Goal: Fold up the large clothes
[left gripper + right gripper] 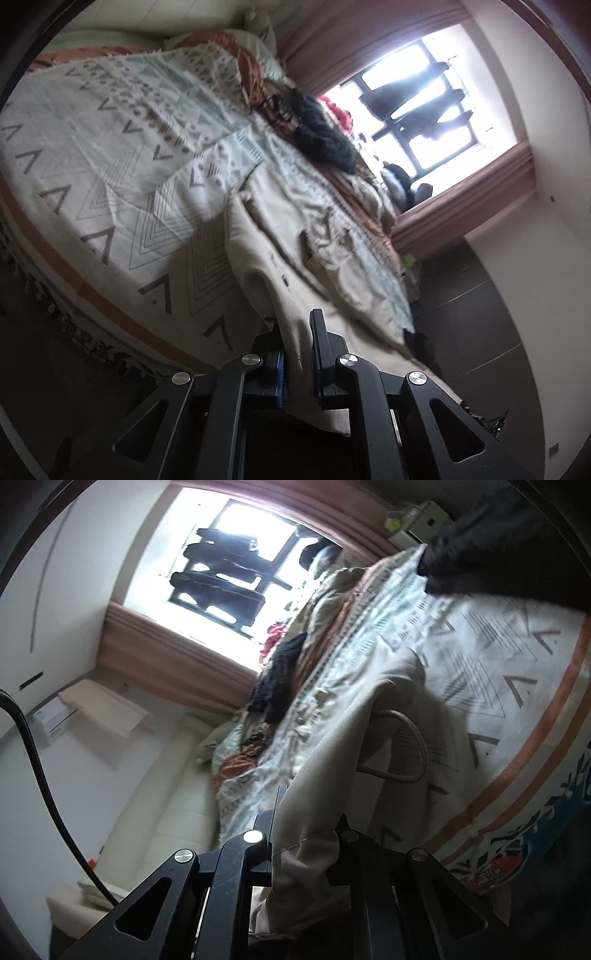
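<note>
A large beige garment (280,236) lies crumpled across the patterned bedspread (122,158). My left gripper (298,332) is shut on the beige garment's edge, the cloth running between its fingers and hanging below them. In the right wrist view the same beige garment (351,716) drapes up from the bedspread (491,653), with a cord loop showing on it. My right gripper (306,808) is shut on the garment's hemmed edge; the cloth covers the right finger.
A black knitted garment (325,136) (277,679) and orange bedding (251,70) lie further up the bed toward the window (417,110). Dark flooring (480,332) is beside the bed. A white sofa (155,805) and a black cable (44,775) show at left.
</note>
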`<state>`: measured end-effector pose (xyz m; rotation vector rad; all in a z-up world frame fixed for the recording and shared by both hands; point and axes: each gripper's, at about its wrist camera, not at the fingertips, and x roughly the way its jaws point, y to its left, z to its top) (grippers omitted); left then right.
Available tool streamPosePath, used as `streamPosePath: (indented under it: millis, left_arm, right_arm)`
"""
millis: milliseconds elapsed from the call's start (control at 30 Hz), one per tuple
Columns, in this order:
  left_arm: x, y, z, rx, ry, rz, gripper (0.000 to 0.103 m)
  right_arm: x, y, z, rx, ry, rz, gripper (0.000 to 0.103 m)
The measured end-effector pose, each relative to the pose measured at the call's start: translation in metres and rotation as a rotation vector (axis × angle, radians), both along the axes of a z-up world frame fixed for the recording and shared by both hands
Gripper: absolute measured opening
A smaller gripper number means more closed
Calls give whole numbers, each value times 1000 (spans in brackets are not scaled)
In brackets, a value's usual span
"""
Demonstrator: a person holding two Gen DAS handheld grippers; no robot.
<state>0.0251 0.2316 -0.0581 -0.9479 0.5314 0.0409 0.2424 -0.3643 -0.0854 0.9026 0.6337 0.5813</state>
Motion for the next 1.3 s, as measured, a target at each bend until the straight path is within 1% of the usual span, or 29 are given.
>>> streamPosePath:
  millis: [200, 267, 333, 433, 600, 767, 867, 967, 1167, 1300]
  left_arm:
    - [-33, -1, 30, 11, -81, 15, 11]
    - [-40, -1, 35, 12, -104, 21, 11]
    - [-47, -1, 39, -7, -119, 26, 11]
    - [-63, -2, 44, 1, -148, 30, 11]
    - [-79, -1, 48, -10, -138, 48, 11]
    - [-98, -6, 64, 1, -170, 64, 11]
    - [-97, -9, 69, 5, -167, 76, 11]
    - [-92, -11, 69, 17, -152, 87, 11]
    - [-79, -9, 69, 39, -132, 115, 11]
    - [-63, -8, 73, 62, -129, 127, 11]
  right_arm:
    - [-32, -3, 36, 1, -65, 20, 12]
    - [-40, -4, 44, -1, -86, 26, 12]
    - [-47, -2, 53, -12, -111, 29, 12]
    - [-58, 0, 57, -5, -105, 33, 12]
    - [-77, 6, 74, -11, -142, 33, 12]
    - [-95, 2, 86, -32, -143, -10, 12]
    - [-101, 0, 92, -35, -136, -38, 12]
    - [-102, 0, 91, -36, -118, -84, 12]
    - [-93, -2, 84, -65, -83, -123, 12]
    - [-84, -1, 82, -79, -71, -152, 12]
